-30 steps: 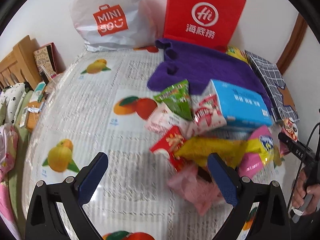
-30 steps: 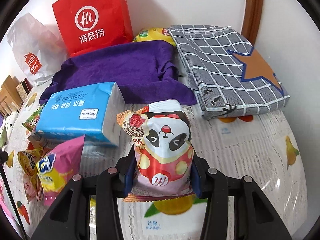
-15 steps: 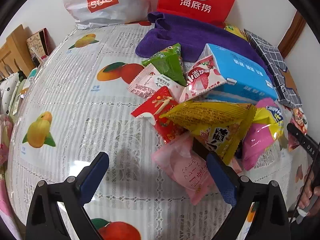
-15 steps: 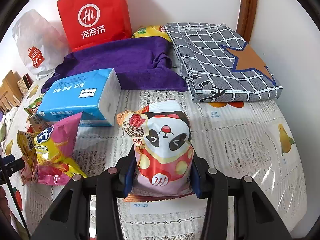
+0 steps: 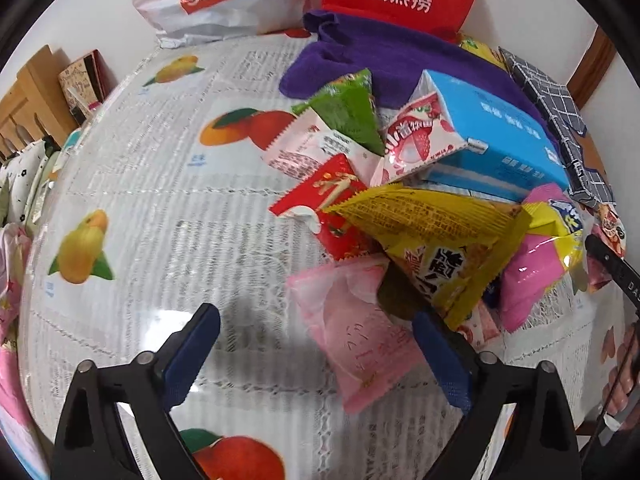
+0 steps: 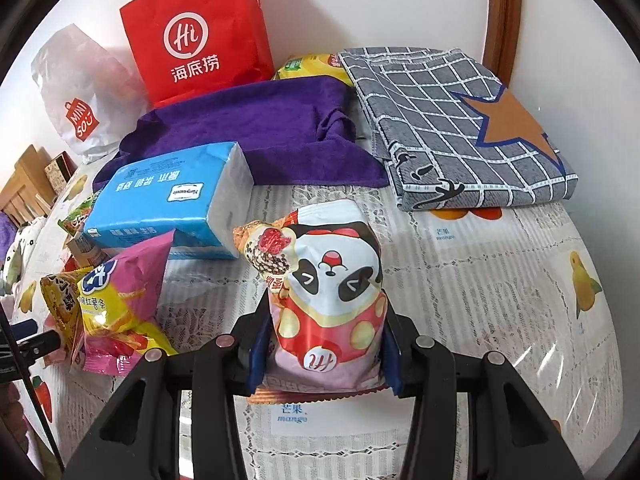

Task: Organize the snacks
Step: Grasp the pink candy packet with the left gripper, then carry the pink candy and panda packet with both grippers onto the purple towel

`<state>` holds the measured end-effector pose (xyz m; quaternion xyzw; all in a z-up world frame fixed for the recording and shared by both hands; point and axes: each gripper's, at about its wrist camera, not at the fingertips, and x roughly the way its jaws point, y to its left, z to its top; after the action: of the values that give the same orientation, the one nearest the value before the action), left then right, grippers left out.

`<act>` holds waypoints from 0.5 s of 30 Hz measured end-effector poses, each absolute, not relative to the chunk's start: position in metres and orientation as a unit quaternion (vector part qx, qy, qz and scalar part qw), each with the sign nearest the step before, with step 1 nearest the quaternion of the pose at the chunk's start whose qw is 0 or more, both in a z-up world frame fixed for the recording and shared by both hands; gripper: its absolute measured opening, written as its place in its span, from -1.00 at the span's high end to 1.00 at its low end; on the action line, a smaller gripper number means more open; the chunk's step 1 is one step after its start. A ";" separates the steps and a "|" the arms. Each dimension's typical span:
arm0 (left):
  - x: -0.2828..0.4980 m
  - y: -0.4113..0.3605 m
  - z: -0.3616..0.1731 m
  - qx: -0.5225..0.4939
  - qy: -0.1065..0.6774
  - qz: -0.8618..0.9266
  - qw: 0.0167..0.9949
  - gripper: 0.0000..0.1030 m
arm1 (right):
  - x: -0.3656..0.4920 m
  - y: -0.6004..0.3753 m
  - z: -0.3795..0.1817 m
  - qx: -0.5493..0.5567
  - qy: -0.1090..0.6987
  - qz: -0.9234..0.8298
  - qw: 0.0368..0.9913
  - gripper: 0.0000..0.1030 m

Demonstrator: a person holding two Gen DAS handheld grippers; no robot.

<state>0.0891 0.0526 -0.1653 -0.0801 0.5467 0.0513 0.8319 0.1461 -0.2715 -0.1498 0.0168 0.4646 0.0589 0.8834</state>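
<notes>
**Q:** Snacks — where do they lie, read from near to far?

**A:** In the left wrist view, the left gripper (image 5: 316, 344) hangs over the fruit-print tablecloth (image 5: 168, 200) with its jaws wide apart; they have just been closing a little. A pale pink packet (image 5: 356, 332) lies partly between them, close to the right finger; whether that finger touches it cannot be told. At about 1 o'clock from the packet a yellow bag (image 5: 436, 236) rests over it, with a red packet (image 5: 324, 196) at 11 o'clock and a pink-and-yellow bag (image 5: 540, 260) at 3 o'clock. Farther on lie a pink-and-white strawberry packet (image 5: 420, 140) and a green packet (image 5: 348, 112), then the blue tissue pack (image 5: 496, 140).

**Q:** And the right tool?

**A:** In the right wrist view, the right gripper (image 6: 320, 340) is clamped on a panda-print snack bag (image 6: 332, 304), held upright between both pads above the cloth. The tissue pack lies at 10 o'clock from it. Beyond, at 12 o'clock, is a purple towel (image 6: 256, 132); at 2 o'clock, a folded grey checked cloth (image 6: 460, 120).

**Q:** What is farthest?

**A:** A red paper bag (image 6: 196, 36) and a white plastic bag (image 6: 80, 92) stand against the wall.
</notes>
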 end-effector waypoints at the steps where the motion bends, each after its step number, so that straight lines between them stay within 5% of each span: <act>1: 0.091 0.051 -0.168 -0.084 0.549 0.049 0.830 -0.73 | 0.146 -0.273 -0.150 0.016 0.465 0.057 0.883 0.11; 3: 0.092 0.049 -0.169 -0.076 0.547 0.060 0.832 -0.57 | 0.145 -0.275 -0.152 0.016 0.467 0.054 0.882 0.11; 7: 0.091 0.046 -0.164 -0.054 0.539 0.055 0.839 0.11 | 0.145 -0.279 -0.154 0.019 0.471 0.047 0.881 0.11; 15: 0.078 0.059 -0.146 -0.068 0.524 0.042 0.848 0.12 | 0.133 -0.277 -0.141 0.019 0.465 0.044 0.884 0.11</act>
<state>0.0779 0.0593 -0.1464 -0.0679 0.5243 0.0424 0.8478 0.1329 -0.2767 -0.1415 0.0187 0.4648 0.0437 0.8841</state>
